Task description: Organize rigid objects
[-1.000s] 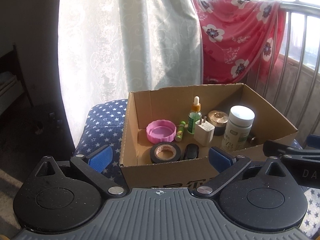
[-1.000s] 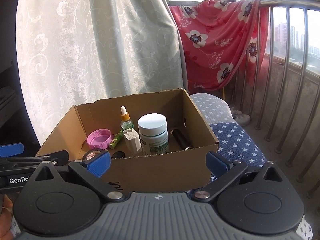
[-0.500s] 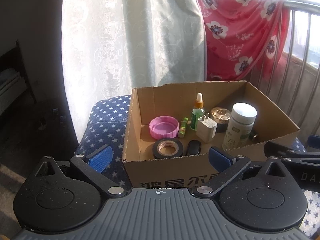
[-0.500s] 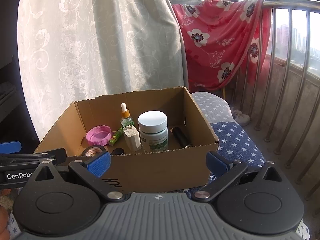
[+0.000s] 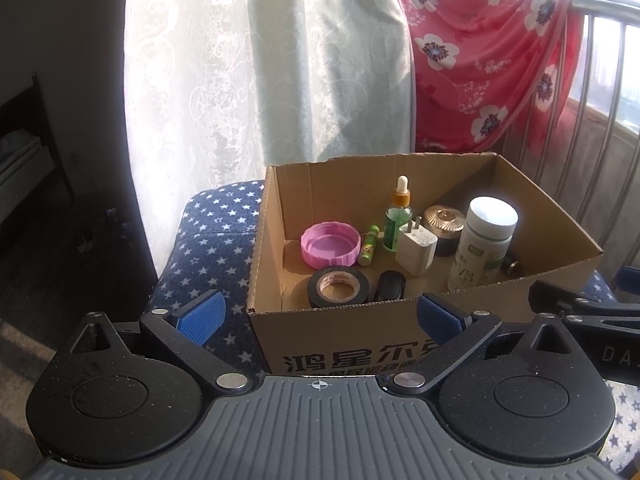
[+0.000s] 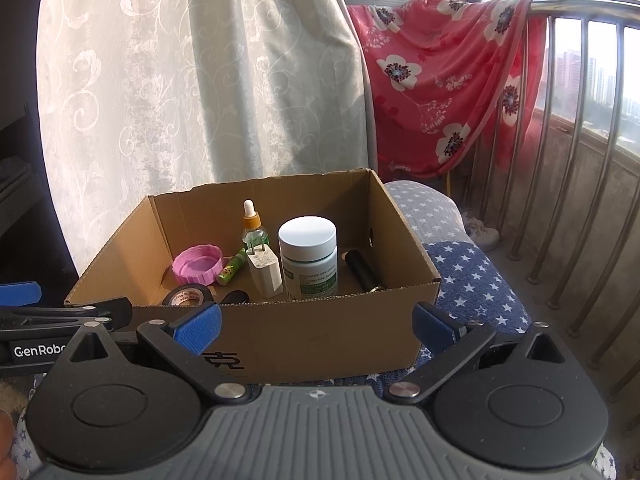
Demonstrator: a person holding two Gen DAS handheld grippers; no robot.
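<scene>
At frame centre the cardboard box (image 5: 400,332) held, left to right, a pink lid (image 5: 330,243), tape roll (image 5: 337,287), dropper bottle (image 5: 398,220) and white jar (image 5: 482,248). Left gripper (image 5: 318,312) and right gripper (image 6: 316,322) stood wide, empty. Reaching in carelessly might topple the tall, close-standing dropper bottle.

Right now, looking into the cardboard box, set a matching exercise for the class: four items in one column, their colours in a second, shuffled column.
Items:
1. lid
2. tape roll
3. charger
4. tube

Colours:
A. white
B. green
C. pink
D. black

Pairs: 1-C, 2-D, 3-A, 4-B
</scene>
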